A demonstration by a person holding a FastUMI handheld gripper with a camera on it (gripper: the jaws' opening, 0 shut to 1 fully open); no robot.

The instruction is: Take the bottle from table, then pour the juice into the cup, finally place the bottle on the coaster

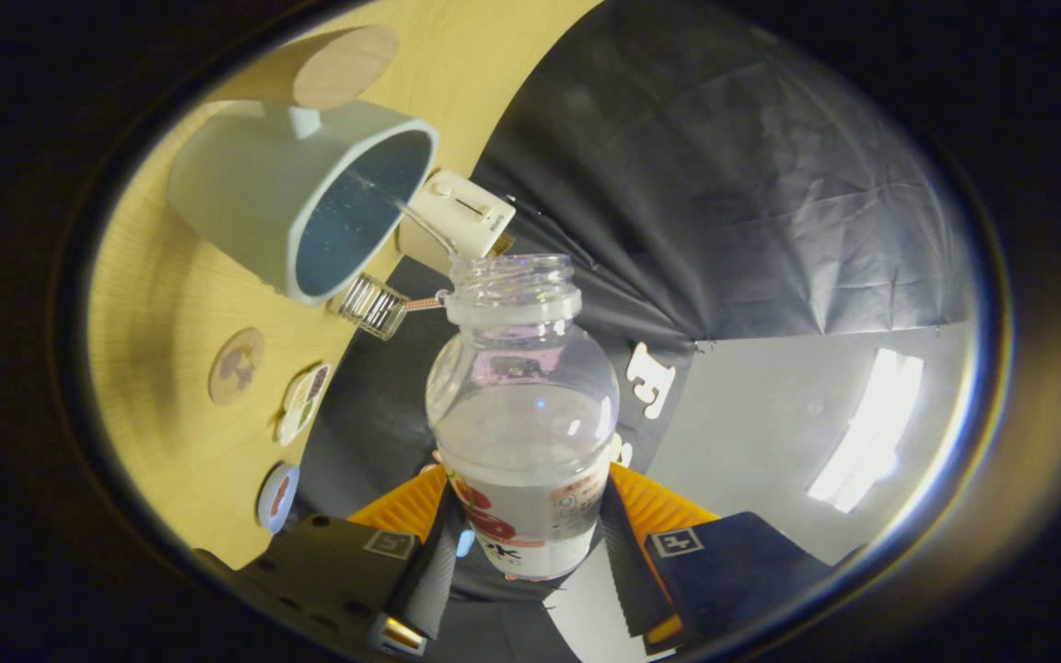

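Wooden tabletop (171, 304) carries three round coasters (236, 366) at nine o'clock of the one bottle (523, 433), one cup (296, 198) at eleven. One thin stream runs from bottle mouth into cup. Gripper (525, 534) fingers clamp the bottle's labelled base.

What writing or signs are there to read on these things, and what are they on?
Label on the bottle: print curved and partly hidden by the hand-held gripper, whose fingers clamp the bottle; not readable.
White box past the bottle's mouth: tiny mark, too small to read.
Round coasters on the table: blurred pictures, no legible words.
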